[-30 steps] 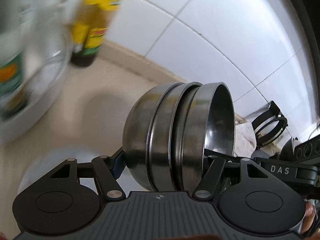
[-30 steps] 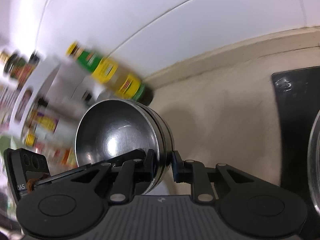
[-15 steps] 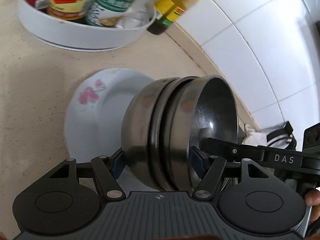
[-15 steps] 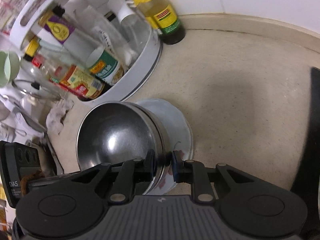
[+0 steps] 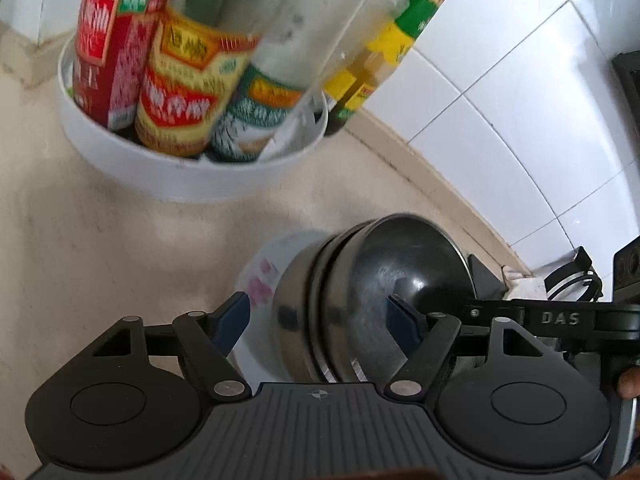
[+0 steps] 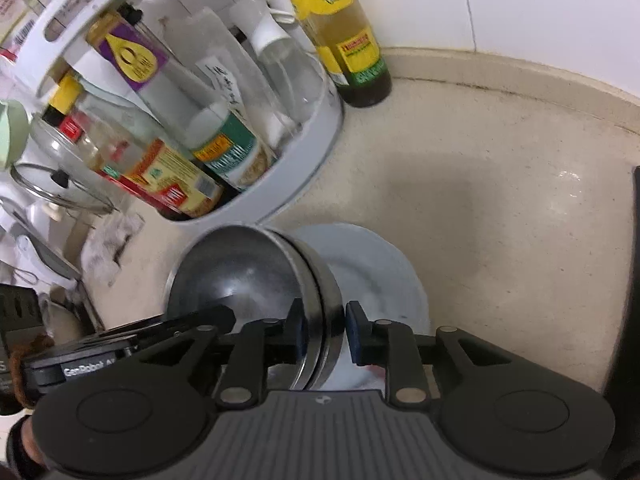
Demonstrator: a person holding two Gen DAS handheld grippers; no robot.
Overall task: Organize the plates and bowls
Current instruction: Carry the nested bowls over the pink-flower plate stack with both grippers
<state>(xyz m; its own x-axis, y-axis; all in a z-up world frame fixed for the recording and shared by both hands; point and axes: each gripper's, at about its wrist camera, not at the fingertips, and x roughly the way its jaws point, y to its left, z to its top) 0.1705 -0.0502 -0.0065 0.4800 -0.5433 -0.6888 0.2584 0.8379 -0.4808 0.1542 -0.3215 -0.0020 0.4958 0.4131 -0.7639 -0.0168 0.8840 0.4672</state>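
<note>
Since a second ago the bowl stack has come over the floral plate — left gripper just opened, pads clear; right gripper pinches the rim (loosening). Next: release, withdraw.

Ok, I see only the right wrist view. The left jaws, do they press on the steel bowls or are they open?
Observer: Open. The left gripper has just been opening its jaws. The steel bowls are between them, and the outer pad stands clear of the wall.
Operator: Is the plate plain?
Observer: No, the white plate has pink flowers.
Operator: The bottle outside the rack is cut off for me. What cap?
Observer: The bottle has a gold cap.
</note>
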